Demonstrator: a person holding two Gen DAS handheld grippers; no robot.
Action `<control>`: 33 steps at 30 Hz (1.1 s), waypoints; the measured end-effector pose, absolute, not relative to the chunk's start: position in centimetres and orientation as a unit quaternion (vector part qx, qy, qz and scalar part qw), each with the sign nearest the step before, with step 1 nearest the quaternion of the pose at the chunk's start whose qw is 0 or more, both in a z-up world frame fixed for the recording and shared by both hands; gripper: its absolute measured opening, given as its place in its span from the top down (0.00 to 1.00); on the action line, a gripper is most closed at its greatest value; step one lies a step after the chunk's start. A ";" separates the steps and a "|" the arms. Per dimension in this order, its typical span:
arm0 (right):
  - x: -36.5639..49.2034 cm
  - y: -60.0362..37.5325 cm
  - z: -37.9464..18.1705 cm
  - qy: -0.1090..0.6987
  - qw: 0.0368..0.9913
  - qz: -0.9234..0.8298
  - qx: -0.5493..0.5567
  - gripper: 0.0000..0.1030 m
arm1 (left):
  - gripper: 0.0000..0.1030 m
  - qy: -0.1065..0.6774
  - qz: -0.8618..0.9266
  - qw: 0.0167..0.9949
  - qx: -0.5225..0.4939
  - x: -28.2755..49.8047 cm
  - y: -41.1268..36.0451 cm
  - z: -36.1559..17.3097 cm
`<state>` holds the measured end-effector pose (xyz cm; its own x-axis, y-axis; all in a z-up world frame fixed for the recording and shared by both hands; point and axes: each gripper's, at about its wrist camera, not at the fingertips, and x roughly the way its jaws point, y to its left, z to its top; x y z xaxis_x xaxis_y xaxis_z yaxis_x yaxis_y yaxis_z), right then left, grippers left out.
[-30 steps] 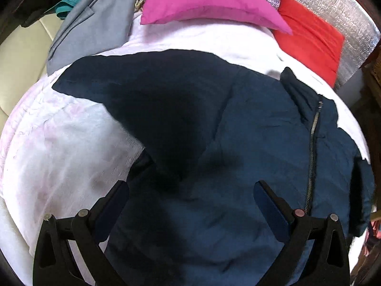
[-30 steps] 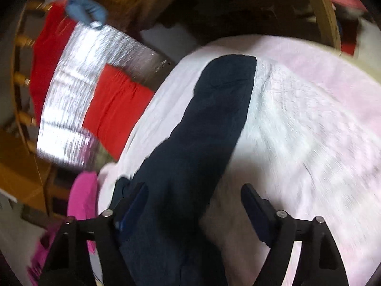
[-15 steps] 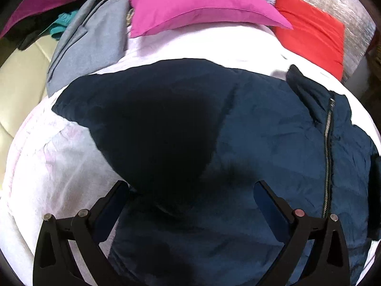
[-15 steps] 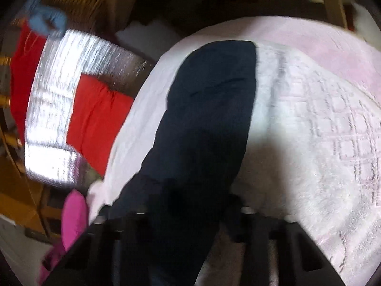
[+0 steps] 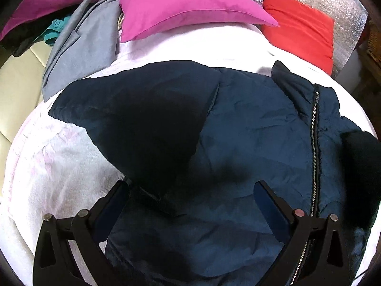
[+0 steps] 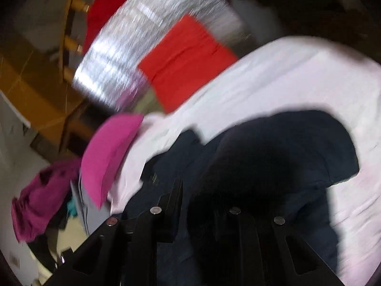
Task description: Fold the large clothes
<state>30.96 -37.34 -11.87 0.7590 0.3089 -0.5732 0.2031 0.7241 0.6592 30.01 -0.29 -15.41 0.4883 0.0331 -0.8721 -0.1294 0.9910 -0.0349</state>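
Now | left gripper fingers spread above jacket | right gripper fingers clamp sleeve

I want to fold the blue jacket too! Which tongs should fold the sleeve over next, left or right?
Right, probably. The right tongs look shut on the sleeve of the jacket, lifting it toward the body, though that view is blurry. The left tongs hang open over the jacket, holding nothing.

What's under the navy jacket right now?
The navy jacket lies on a pale pink-white blanket, which shows around its edges. Whatever sits directly beneath the jacket's body is covered and cannot be seen.
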 end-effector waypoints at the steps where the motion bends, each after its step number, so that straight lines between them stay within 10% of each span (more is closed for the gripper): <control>1: 31.5 -35.5 -12.5 0.360 0.858 0.043 0.363 0.78 | 0.00 0.502 0.047 0.862 -0.049 29.9 -0.2 -15.2; 8: 32.8 -31.0 -15.8 0.427 0.824 0.077 0.365 0.69 | 0.00 0.514 0.043 0.855 -0.052 30.1 -0.6 -15.8; 12: 30.7 -31.7 -14.4 0.423 0.818 0.098 0.377 0.25 | 0.00 0.513 0.035 0.856 -0.047 29.9 -0.9 -15.6; 29: 27.6 -45.7 -19.6 0.326 0.763 0.006 0.559 0.26 | 0.00 0.513 0.040 0.857 -0.028 29.9 -1.2 -16.2; 33: 28.8 -45.8 -18.9 0.308 0.803 -0.013 0.510 0.41 | 0.00 0.513 0.041 0.857 -0.023 30.1 -1.5 -16.5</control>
<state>28.84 -45.77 -18.94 0.8098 0.2939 -0.5077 0.3352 0.4786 0.8116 30.09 -1.51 -16.50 0.4695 0.0461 -0.8817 -0.0940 0.9956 0.0020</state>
